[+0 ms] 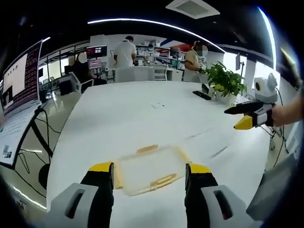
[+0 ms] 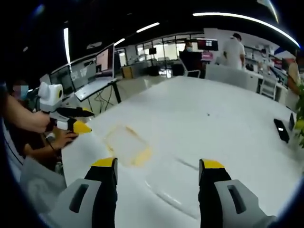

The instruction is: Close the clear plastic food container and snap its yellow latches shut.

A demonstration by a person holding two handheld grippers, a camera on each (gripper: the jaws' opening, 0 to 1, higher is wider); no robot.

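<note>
2 grippers, left gripper (image 1: 149,176) and right gripper (image 2: 158,172), stand apart and empty; lower them squarely onto the container (image 1: 149,168) on the bench (image 1: 142,114), pressing each yellow latch (image 1: 163,181) evenly.

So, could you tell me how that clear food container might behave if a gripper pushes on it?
The clear plastic container looks shallow and empty, so it is probably light and may slide on the smooth white table rather than tip. Its thin-looking walls could flex somewhat. The yellow latches seem hinged and may flap when nudged.
</note>
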